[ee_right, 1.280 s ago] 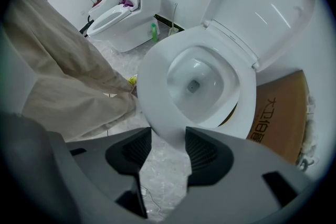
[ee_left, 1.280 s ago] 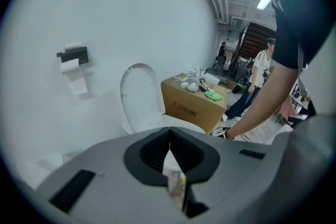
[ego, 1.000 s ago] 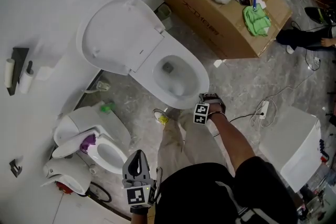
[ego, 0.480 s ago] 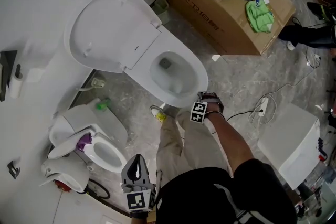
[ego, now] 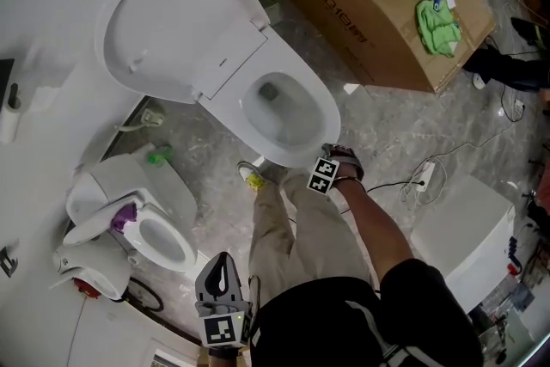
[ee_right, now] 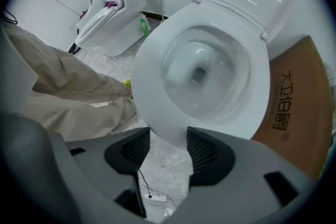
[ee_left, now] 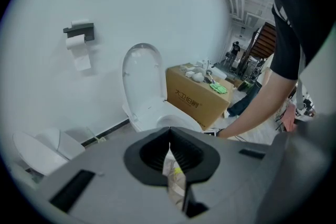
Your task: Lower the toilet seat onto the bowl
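As the seat lies now: the white oval plastic toilet seat (ee_right: 148, 81) is flat over the white ceramic bowl (ee_right: 220, 92). I can see no gap between them.
Done: judging by that, the lowering is finished or very nearly so.
Left to do: probably only letting go of the seat and drawing the hand clear. The broad white lid (ego: 163, 21) stands upright against the wall, and the task does not ask for it to be moved.
Right gripper (ee_right: 168, 147): it points down at the bowl's front edge. Its jaws stand part-way apart, and the seat's front tip fills the space between them, one pad on either side, so it looks like a grip on the seat.
Left gripper (ee_left: 169, 152): it is held low by the person's side, well apart from the toilet. Its jaws are pressed together with nothing in them.
Toilets: two. One is the task's toilet. The other is a smaller white toilet (ego: 129, 185) standing near it on the floor by the wall, with something purple on it.
Seats and lids on the task's toilet: one seat and one lid.
Grippers: two.
Boxes: one brown cardboard box (ego: 361, 13) stands on the floor just beside the toilet. A single crumpled green cloth (ego: 438, 26) lies near the edge of its top.
Wall fittings: one dark toilet-roll holder (ee_left: 80, 30).
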Tool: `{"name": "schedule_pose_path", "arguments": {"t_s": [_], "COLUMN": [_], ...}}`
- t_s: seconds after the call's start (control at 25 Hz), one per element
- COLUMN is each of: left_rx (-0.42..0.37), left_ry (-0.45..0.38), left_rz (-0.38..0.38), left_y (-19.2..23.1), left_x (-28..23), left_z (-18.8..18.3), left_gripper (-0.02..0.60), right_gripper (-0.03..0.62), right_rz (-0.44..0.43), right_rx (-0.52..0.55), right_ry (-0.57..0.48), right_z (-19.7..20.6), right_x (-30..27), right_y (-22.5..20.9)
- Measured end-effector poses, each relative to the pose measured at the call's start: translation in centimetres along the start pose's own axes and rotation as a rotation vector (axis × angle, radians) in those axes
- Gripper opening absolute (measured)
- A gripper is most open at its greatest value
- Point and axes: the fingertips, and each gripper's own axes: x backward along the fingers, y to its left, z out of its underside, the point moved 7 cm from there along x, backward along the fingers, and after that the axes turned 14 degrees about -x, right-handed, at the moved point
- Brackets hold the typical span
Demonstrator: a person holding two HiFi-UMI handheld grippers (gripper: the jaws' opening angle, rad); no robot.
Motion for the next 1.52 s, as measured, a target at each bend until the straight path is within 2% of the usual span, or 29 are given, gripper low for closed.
{"name": "schedule_pose_path", "arguments": {"t_s": [0.24, 0.32, 0.48, 0.6, 0.72, 0.84, 0.96, 1.24, 1.52], "left_rx": [0.071, 0.086, 0.131, 0.152, 0.171, 0.185, 0.200, 0.211, 0.203], "left_ry": [0.023, 0.025, 0.035, 0.048, 0.058, 0.069, 0.076, 0.077, 0.076], "left_rz": [0.011, 0.015, 0.004, -0.008, -0.022, -0.021, -0.014, 0.004, 0.000], "left_y": [-0.4, -0.9, -1.6, -1.7, -1.5, -1.7, -2.1, -3.0, -3.2], "left_x": [-0.1, -0.1, 0.0, 0.1, 0.1, 0.0, -0.2, -0.8, -1.0], "left_z": [1.4, 1.8, 2.8, 3.5, 4.3, 4.9, 5.0, 5.0, 4.7], "left_gripper": [0.012, 0.012, 0.012, 0.012, 0.012, 0.012, 0.012, 0.012, 0.012], "right_gripper": [0.220, 0.244, 0.234, 0.199, 0.227, 0.201, 0.140, 0.130, 0.126], "right_rz": [-0.029, -0.073, -0.132, -0.122, -0.137, -0.113, -0.073, -0.065, -0.071], "right_rx": [-0.081, -0.195, -0.515, -0.619, -0.653, -0.672, -0.676, -0.687, -0.687], "right_ry": [-0.002, -0.033, -0.085, -0.067, -0.061, -0.064, -0.065, -0.115, -0.110], "right_z": [-0.5, -0.6, -0.5, -0.6, -0.9, -0.8, -0.7, -0.3, -0.2], "right_x": [-1.3, -1.5, -2.0, -2.9, -3.7, -4.3, -4.6, -4.7, -4.9], "right_y": [0.0, -0.4, -1.8, -2.4, -2.5, -2.6, -2.9, -2.9, -3.0]}}
